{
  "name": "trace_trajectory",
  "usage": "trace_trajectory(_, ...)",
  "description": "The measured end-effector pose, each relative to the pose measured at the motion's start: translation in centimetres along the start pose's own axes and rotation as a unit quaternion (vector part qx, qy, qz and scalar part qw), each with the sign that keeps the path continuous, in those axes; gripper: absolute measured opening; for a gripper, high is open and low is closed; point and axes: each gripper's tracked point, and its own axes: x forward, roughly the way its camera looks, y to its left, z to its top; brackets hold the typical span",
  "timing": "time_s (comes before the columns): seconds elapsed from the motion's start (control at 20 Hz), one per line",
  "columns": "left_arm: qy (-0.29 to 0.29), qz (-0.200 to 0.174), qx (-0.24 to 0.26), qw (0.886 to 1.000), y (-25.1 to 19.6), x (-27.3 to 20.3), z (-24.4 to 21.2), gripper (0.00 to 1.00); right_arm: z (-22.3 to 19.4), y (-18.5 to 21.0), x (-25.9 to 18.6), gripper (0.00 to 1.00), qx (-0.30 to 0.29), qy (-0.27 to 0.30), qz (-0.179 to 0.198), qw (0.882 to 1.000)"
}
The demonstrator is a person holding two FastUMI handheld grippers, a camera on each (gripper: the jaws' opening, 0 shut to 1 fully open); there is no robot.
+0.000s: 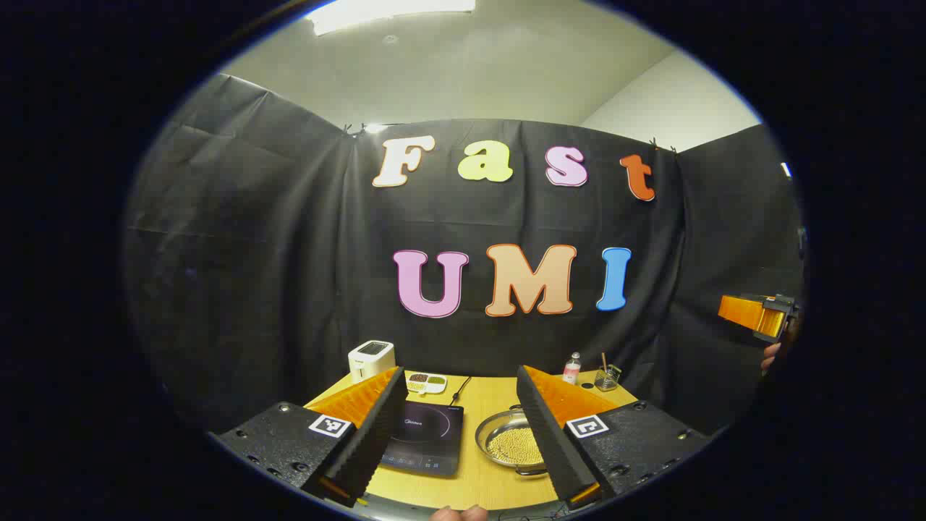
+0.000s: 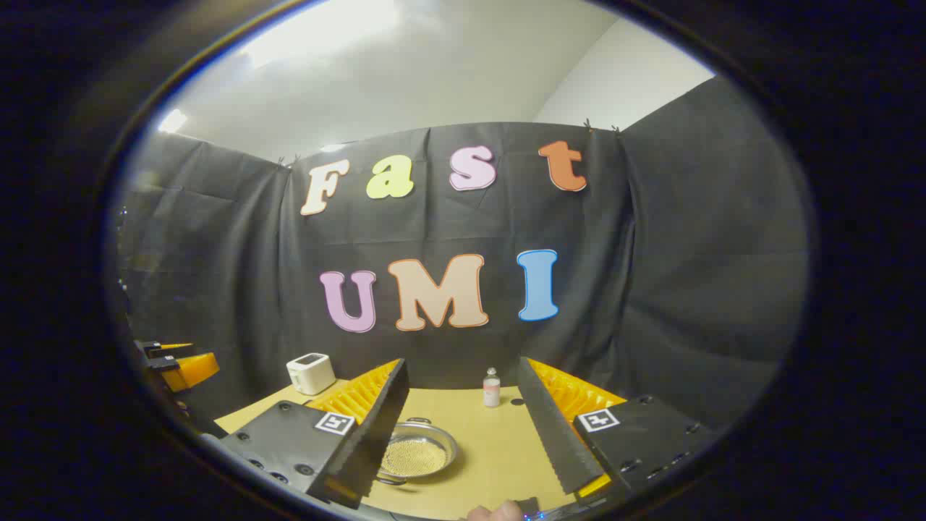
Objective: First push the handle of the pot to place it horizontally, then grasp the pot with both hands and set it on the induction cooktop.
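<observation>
A shallow metal pot [image 1: 486, 431] holding small yellowish beans sits on the wooden table, right of the black induction cooktop [image 1: 425, 436]. The pot's small loop handles lie at its near and far sides. My left gripper [image 1: 459, 370] hangs open above the table's front, framing cooktop and pot, and touches nothing. In the right gripper view the pot [image 2: 435, 434] lies low and left, partly behind the left finger. My right gripper [image 2: 461, 362] is open and holds nothing. Each gripper appears at the edge of the other's view: right gripper [image 1: 758, 315], left gripper [image 2: 178, 366].
A white toaster [image 1: 371, 359] and a small divided dish [image 1: 427, 382] stand at the back left of the table [image 1: 486, 396]. At the back right are a small bottle [image 1: 572, 367] and a glass jar [image 1: 608, 377]. A black cable [image 1: 461, 391] runs behind the cooktop.
</observation>
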Motion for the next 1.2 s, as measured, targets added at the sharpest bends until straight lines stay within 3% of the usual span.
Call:
trace_trajectory(0.1,0.005,-0.001,0.004,1.000,0.6,-0.1,-0.4,0.93,-0.1,0.9,0.4,0.92,0.010,0.005,0.003,1.000)
trace_trajectory(0.15,0.005,0.001,0.005,1.000,1.0,-0.1,-0.3,0.88,-0.1,1.3,0.4,0.92,0.011,0.005,0.005,1.000)
trace_trajectory(0.25,0.003,0.002,0.008,1.000,1.4,0.1,-0.2,0.88,-0.1,2.1,0.7,0.92,0.007,0.006,0.011,1.000)
trace_trajectory(0.3,0.003,0.002,0.009,1.000,1.6,0.2,-0.3,0.93,-0.3,2.6,1.0,0.92,0.003,0.008,0.013,1.000)
trace_trajectory(0.45,0.004,0.000,0.009,1.000,1.7,0.4,-0.3,0.93,-0.7,3.3,1.2,0.92,-0.001,0.014,0.018,1.000)
trace_trajectory(0.5,0.005,-0.001,0.009,1.000,1.7,0.5,-0.4,0.88,-0.7,3.3,1.3,0.92,-0.001,0.016,0.018,1.000)
trace_trajectory(0.55,0.006,-0.003,0.008,1.000,1.7,0.6,-0.4,0.93,-0.8,3.4,1.4,0.92,-0.001,0.018,0.018,1.000)
trace_trajectory(0.65,0.007,-0.004,0.005,1.000,1.7,0.8,-0.5,0.88,-0.9,3.6,1.6,0.92,-0.003,0.022,0.019,1.000)
trace_trajectory(1.2,0.017,0.004,-0.008,1.000,4.2,2.1,-1.8,0.88,-4.0,7.2,3.8,0.91,-0.008,0.060,0.034,0.998)
